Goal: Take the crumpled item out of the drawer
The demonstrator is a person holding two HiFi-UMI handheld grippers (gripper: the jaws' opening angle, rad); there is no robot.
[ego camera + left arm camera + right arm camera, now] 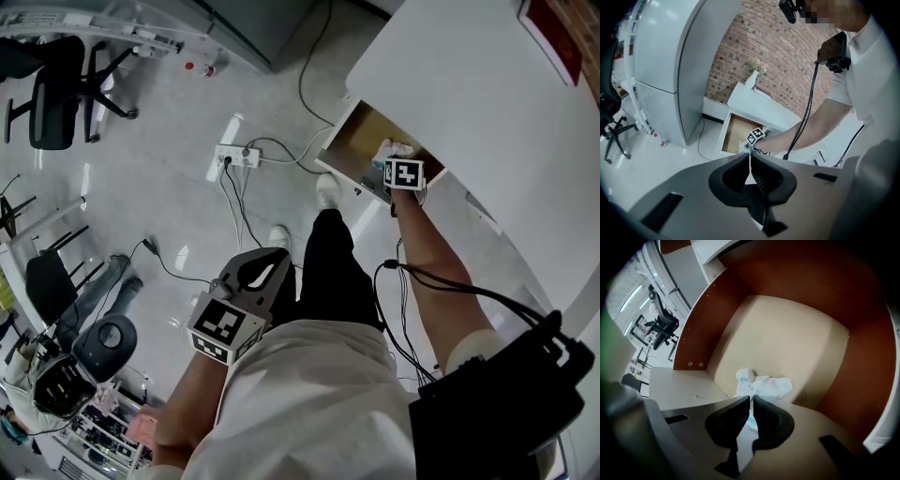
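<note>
At left, the left tongs hang low beside the person's leg, closed together with nothing between them. At right, the right tongs reach into the open drawer. They are pinched narrowly on the white crumpled item, which rests on the drawer's floor.

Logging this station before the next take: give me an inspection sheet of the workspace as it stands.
Surface: drawer open, beige floor bare apart from one item.
Job's things: crumpled item, white, lying in the drawer.
Clutter: nothing seen in the drawer.
Grippers: right gripper inside the drawer, shut on the crumpled item's edge; left gripper shut, empty, held away from the drawer.
Cables: power strip on the floor; black cable along the right arm.
Surroundings: office chair, brick wall, white desk top.
</note>
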